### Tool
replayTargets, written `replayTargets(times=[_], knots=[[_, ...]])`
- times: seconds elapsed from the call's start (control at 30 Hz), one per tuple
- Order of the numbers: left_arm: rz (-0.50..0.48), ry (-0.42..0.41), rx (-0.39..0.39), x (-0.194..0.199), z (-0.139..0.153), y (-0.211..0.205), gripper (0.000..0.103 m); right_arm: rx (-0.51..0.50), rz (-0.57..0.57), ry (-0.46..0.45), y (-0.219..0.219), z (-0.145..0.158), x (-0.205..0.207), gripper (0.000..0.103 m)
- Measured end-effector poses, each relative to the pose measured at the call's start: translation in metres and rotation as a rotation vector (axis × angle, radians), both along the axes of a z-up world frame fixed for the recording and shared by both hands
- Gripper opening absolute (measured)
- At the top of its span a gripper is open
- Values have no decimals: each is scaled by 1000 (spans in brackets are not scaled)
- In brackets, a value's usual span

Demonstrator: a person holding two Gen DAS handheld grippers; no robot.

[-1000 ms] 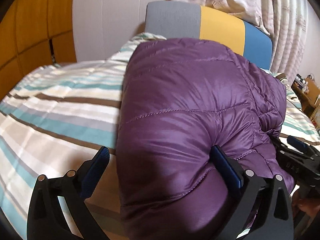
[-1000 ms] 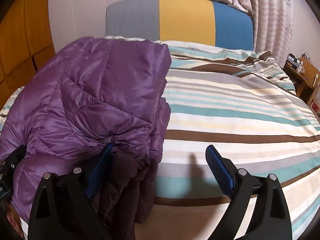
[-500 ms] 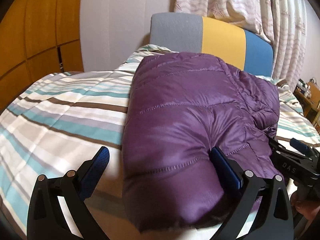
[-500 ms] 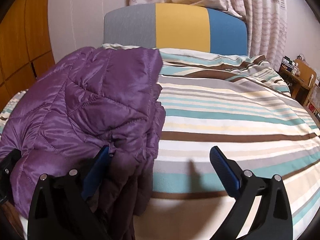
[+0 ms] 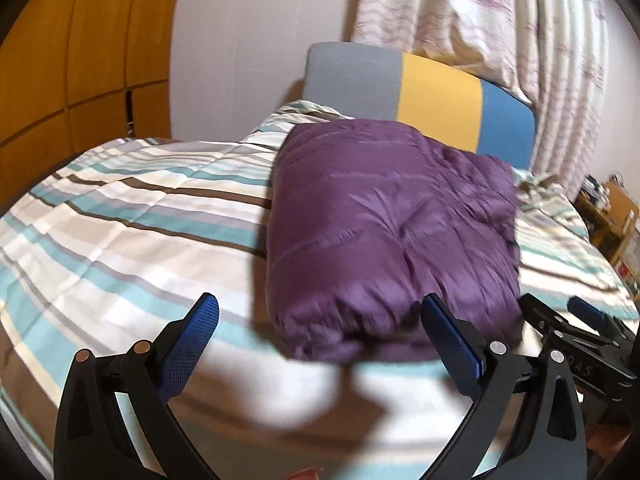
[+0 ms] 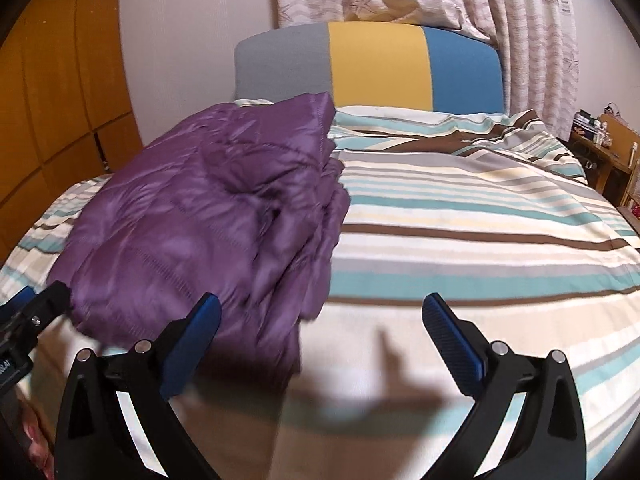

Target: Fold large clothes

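Observation:
A purple quilted down jacket [image 5: 384, 232] lies folded in a thick bundle on the striped bed [image 5: 128, 232]. It also shows in the right wrist view [image 6: 208, 224], left of centre. My left gripper [image 5: 320, 340] is open and empty, drawn back from the jacket's near edge. My right gripper [image 6: 320, 340] is open and empty, just right of the jacket's near corner. The right gripper's black body [image 5: 576, 344] shows at the left wrist view's right edge.
A headboard [image 6: 376, 64] in grey, yellow and blue stands at the bed's far end. Patterned curtains [image 6: 520, 20] hang behind it. Orange wooden cabinets [image 5: 68, 64] line the left wall. A cluttered wooden shelf [image 6: 600, 144] stands at the right.
Both grippers have pulled back and up from the jacket. The left gripper's right finger no longer presses into the jacket. The jacket lies free on the bed.

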State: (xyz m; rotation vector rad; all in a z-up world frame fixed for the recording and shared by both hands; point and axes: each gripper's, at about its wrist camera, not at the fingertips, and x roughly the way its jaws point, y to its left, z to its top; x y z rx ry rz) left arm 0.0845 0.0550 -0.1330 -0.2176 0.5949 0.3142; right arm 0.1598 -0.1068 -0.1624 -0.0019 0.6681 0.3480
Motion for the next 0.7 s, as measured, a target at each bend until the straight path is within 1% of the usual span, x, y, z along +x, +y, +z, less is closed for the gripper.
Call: replayTargets(times=[0.1,0.17,0.33,0.5,0.7], knots=[[-2,20,46,-13,3,-10,100,15,39,20,0,0,-19,101],[-17,9,57,-22,7,-14,100,18,68,26,1,2,-32,101],[-28,-9,40,-42,23,-16,100,34,116,25,-4,15,-61,101],[-21,-45,35,-63,40,-17,100,63,110,3,-17,35,-79,101],[-28,-75,36,-74,50,-18,100,91,111,-25,-22,55,-93,101]])
